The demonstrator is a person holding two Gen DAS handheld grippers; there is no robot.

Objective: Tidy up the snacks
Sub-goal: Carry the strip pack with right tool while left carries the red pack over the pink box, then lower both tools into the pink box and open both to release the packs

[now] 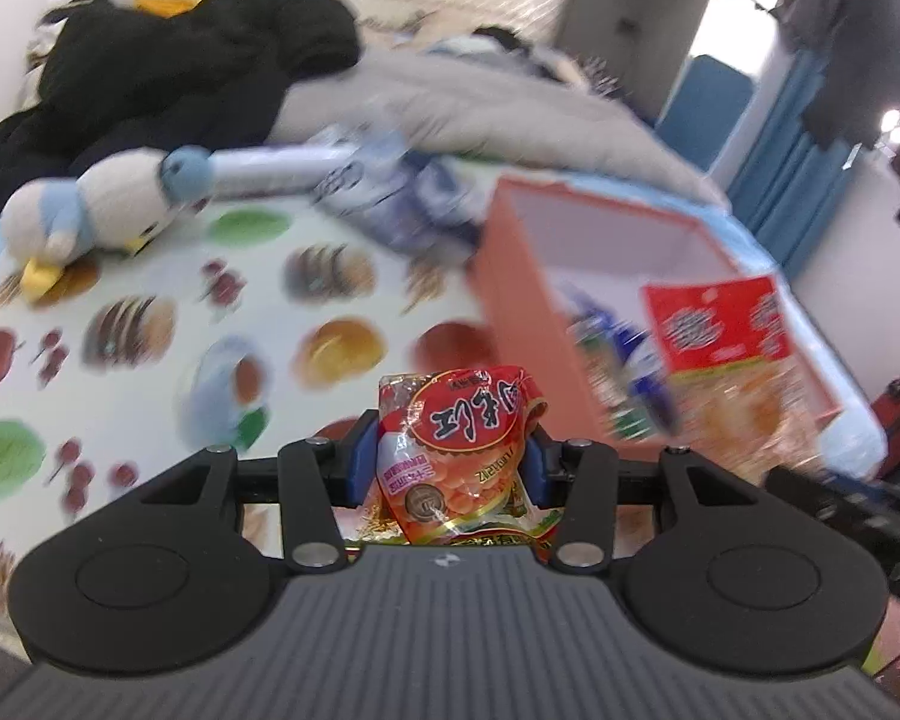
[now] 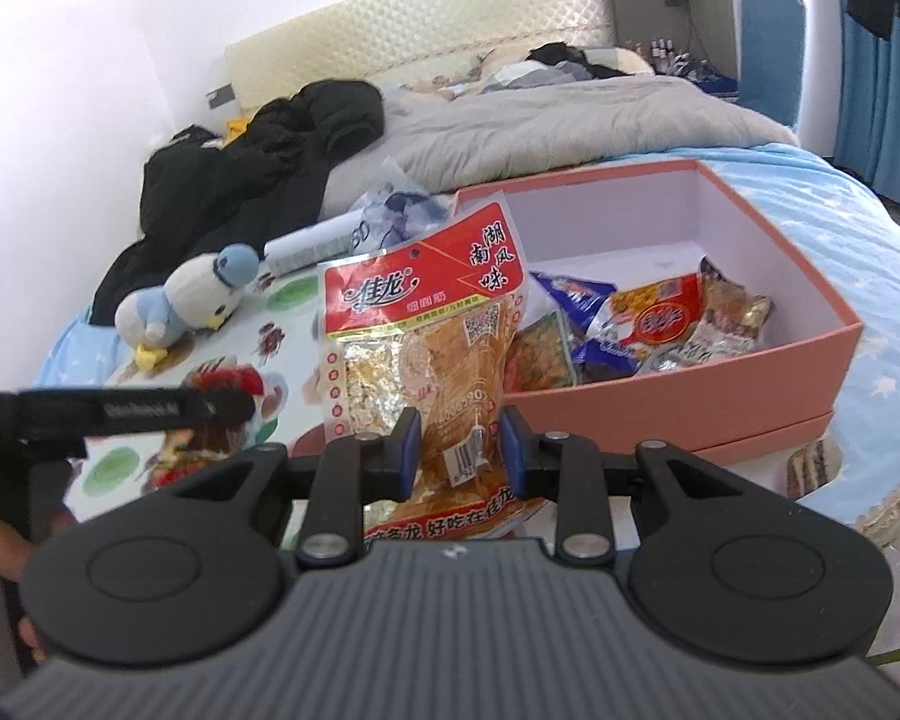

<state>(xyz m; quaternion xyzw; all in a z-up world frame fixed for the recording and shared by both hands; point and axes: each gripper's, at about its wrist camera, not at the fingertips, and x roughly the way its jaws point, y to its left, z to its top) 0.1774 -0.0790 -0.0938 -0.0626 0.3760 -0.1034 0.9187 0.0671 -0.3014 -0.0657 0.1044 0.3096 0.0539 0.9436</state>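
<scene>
Both grippers hover on the near side of the pink box [image 2: 678, 414], tilted downward. The left gripper [image 1: 450, 462] pinches a red snack packet [image 1: 456, 450]; the right gripper [image 2: 459, 450], nearer the box, clamps a larger red-topped bag [image 2: 426, 348].

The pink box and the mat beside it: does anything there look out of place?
Yes. A stuffed penguin lies on its side on the food-print mat, a toy among snacks. The packets in the pink box lie piled at one end, not arranged.
</scene>
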